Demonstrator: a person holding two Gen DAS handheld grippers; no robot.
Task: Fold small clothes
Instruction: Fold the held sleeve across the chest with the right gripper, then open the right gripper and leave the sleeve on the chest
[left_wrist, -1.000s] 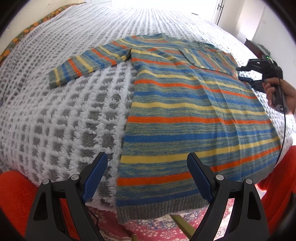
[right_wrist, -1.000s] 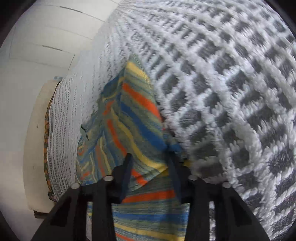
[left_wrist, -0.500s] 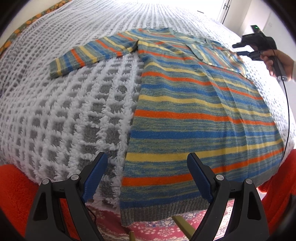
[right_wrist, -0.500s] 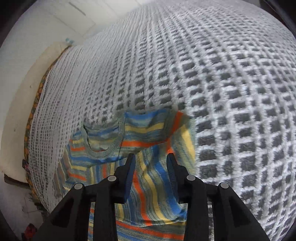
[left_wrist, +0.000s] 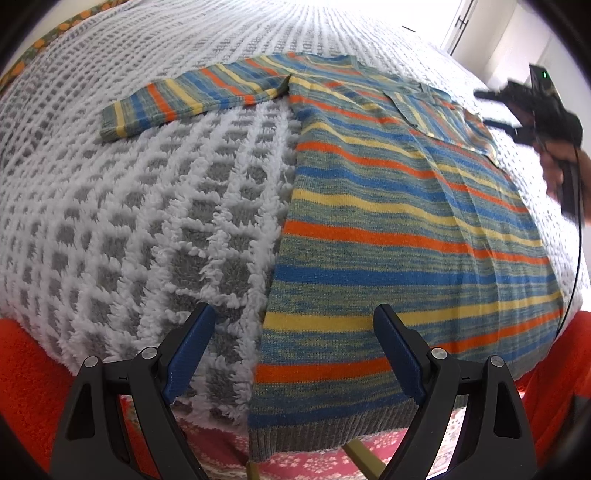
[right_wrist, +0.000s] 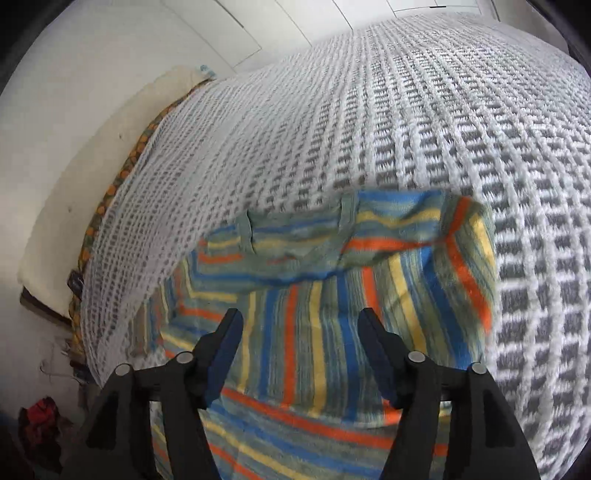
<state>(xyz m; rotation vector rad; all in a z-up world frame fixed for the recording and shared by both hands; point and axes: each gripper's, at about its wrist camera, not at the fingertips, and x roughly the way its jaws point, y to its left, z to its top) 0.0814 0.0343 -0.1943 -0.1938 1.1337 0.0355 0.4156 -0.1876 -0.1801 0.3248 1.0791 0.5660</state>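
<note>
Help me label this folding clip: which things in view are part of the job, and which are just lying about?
Part of the job:
- striped sweater, one sleeve folded across its chest, the other lying out
- left gripper, open, nothing between its fingers
- right gripper, jaws opening, off the cloth

Just lying about:
- white and grey blanket
- red cloth on the floor

Bright daylight comes from the far end of my bed (left_wrist: 155, 206), where it glares white. Both pictures bulge, with dark corners. My right tool (left_wrist: 498, 110) looks blurry.
</note>
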